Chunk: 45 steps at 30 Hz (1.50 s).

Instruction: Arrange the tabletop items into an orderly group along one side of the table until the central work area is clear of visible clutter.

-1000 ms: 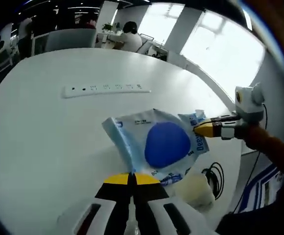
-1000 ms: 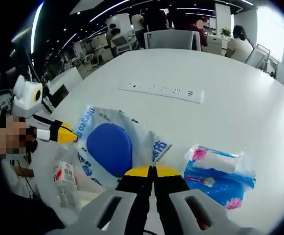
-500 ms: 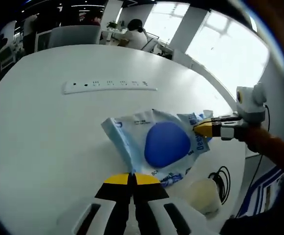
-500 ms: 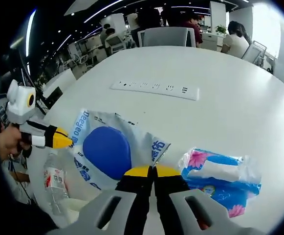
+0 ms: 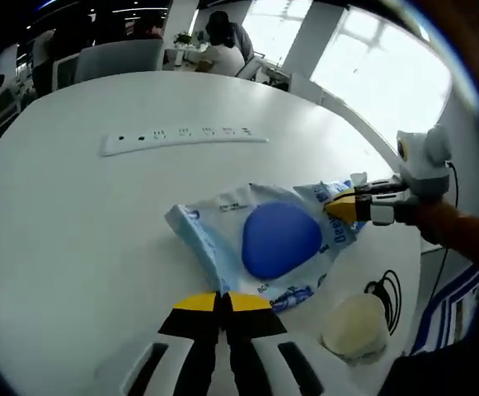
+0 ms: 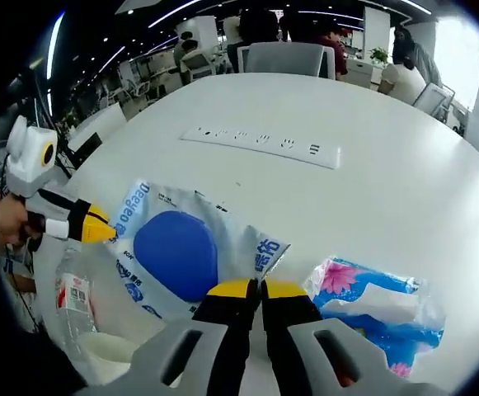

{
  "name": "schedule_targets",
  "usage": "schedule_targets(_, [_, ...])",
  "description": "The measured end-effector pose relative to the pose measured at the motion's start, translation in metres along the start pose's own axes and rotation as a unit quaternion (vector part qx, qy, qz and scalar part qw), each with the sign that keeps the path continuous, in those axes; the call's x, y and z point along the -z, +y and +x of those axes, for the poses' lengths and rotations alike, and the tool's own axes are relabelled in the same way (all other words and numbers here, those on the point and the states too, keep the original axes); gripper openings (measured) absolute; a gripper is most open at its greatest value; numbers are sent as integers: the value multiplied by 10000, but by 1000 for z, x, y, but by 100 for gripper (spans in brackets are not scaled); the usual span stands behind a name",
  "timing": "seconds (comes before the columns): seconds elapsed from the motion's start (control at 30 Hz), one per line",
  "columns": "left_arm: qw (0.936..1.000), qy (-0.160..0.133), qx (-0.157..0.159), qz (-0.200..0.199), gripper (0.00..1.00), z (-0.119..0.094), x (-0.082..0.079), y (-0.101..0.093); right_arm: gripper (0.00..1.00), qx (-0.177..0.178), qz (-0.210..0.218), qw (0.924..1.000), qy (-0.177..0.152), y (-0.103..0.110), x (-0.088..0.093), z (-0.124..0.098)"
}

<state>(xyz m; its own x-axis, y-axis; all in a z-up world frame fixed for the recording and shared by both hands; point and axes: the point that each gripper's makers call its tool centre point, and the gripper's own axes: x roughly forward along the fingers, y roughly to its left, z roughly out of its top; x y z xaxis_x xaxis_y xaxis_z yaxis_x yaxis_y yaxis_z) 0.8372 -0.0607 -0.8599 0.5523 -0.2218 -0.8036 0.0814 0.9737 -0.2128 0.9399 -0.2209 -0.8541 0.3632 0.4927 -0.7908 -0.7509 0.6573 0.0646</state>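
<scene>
2 close fisheye views face each other across 1 white table.

The left gripper view looks low over the table (image 5: 49,239) toward bright windows, the blue-and-white packet (image 5: 264,239) just ahead. The right gripper view looks from the opposite side toward the dim office. Both share the packet (image 6: 177,247), the power strip (image 5: 181,140) and each other's gripper.

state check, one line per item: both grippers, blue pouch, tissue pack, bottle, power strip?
left gripper: jaws shut on blue pouch edge
right gripper: jaws shut on opposite edge
blue pouch: flat on the white table, sealed
tissue pack: lying flat, wrapped
water bottle: on its side
power strip: flat, nothing plugged in
</scene>
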Motion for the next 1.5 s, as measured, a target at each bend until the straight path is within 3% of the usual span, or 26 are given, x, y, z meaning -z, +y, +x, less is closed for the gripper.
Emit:
schedule_targets(0.2, [10000, -20, -27, 25, 3, -1, 0, 3, 7, 27, -218, 9998, 4, 0, 1, 0])
schedule_targets(0.57, [9998, -169, -1, 56, 9, -8, -5, 4, 15, 59, -137, 9998, -147, 2, -4, -8])
schedule_targets(0.87, [9989, -426, 18, 206, 17, -28, -17, -5, 22, 58, -114, 9989, -458, 14, -17, -28])
schedule_targets(1.13, [9987, -488, 47, 160, 24, -47, -11, -9, 35, 38, -38, 9976, -687, 23, -17, -56])
schedule_targets(1.27, [9976, -673, 28, 173, 28, -62, -11, -10, 42, -3, -76, 9967, -802, 28, -14, -72])
schedule_targets(1.5, [9968, -793, 2, 116, 34, -83, 2, -9, 52, -92, -67, 9958, -910, 33, -6, -89])
